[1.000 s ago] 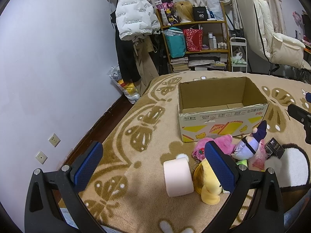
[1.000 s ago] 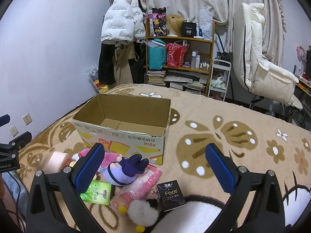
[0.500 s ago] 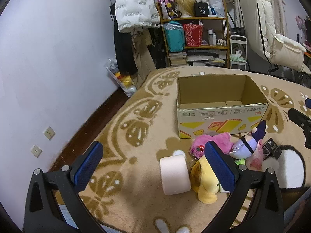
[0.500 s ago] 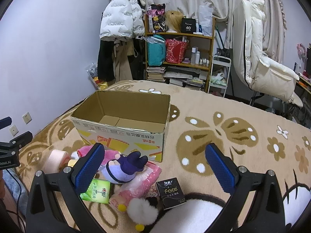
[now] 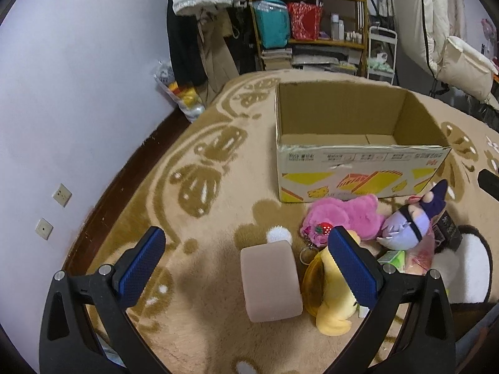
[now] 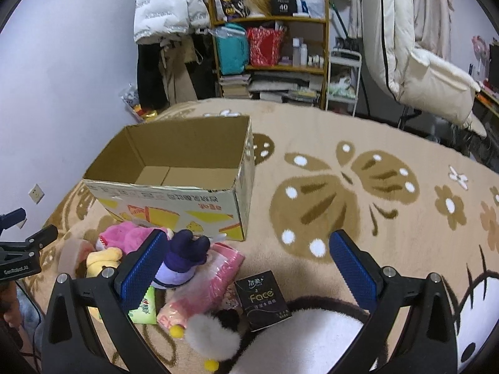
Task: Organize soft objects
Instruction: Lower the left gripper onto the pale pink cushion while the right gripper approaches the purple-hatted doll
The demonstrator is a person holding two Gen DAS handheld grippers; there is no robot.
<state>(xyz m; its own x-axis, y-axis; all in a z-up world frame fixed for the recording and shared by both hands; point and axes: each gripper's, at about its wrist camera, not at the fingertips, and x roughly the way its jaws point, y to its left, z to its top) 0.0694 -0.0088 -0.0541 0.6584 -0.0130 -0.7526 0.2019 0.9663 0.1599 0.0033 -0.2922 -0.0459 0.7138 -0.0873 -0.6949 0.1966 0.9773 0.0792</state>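
An open cardboard box (image 5: 358, 162) (image 6: 174, 202) stands on the patterned blanket, nothing visible inside. In front of it lies a heap of soft things: a pink foam block (image 5: 269, 283), a yellow plush (image 5: 330, 299) (image 6: 101, 257), a pink plush (image 5: 340, 218) (image 6: 124, 233), a purple doll (image 5: 408, 221) (image 6: 181, 265), a pink packet (image 6: 205, 286) and a green tissue pack (image 6: 143, 307). My left gripper (image 5: 246, 261) hangs open just above the foam block. My right gripper (image 6: 246, 265) is open over the black "Face" box (image 6: 263, 299), its left finger by the purple doll.
A white pompom with yellow balls (image 6: 209, 336) and a black-and-white plush area (image 6: 312, 336) lie at the near edge. A shelf (image 6: 271, 46) full of bags and books, hanging coats (image 6: 165, 9) and a cream chair (image 6: 430, 71) stand beyond the bed. The wall (image 5: 78, 93) is close on the left.
My left gripper has dropped and tilted down toward the foam block, which now sits between its fingers in view. My right gripper has lowered slightly toward the heap. Both stay open.
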